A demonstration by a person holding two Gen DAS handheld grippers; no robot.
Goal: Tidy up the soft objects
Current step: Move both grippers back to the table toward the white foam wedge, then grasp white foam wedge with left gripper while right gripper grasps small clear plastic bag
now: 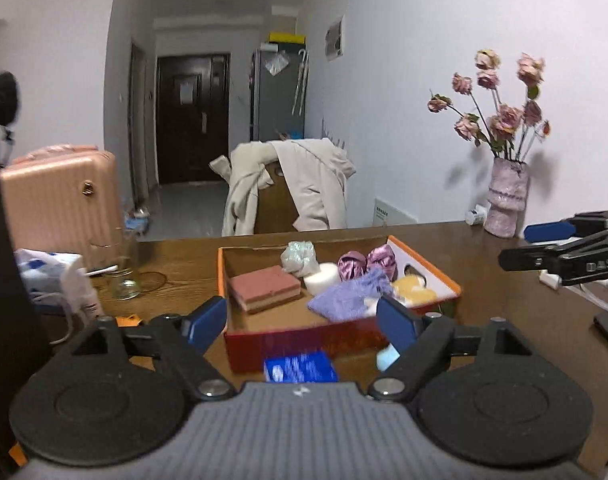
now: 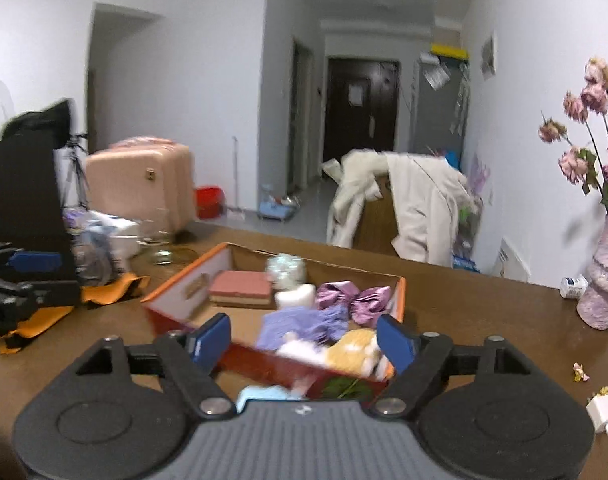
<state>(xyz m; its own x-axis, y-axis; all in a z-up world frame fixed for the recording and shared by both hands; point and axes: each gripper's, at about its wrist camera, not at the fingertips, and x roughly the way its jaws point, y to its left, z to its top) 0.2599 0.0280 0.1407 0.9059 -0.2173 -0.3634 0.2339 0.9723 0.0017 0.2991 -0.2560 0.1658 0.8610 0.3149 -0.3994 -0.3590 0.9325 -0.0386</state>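
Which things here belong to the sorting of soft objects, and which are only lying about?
For the job: orange box; pink sponge; white sponge; purple cloth; satin bow; yellow plush.

Lying about: flower vase; glass jar; pink suitcase; beige coat.

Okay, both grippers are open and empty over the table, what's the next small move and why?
Probably lower the left gripper toward the light blue soft thing lying on the table outside the orange box. The sponge, purple cloth and bow already sit inside.
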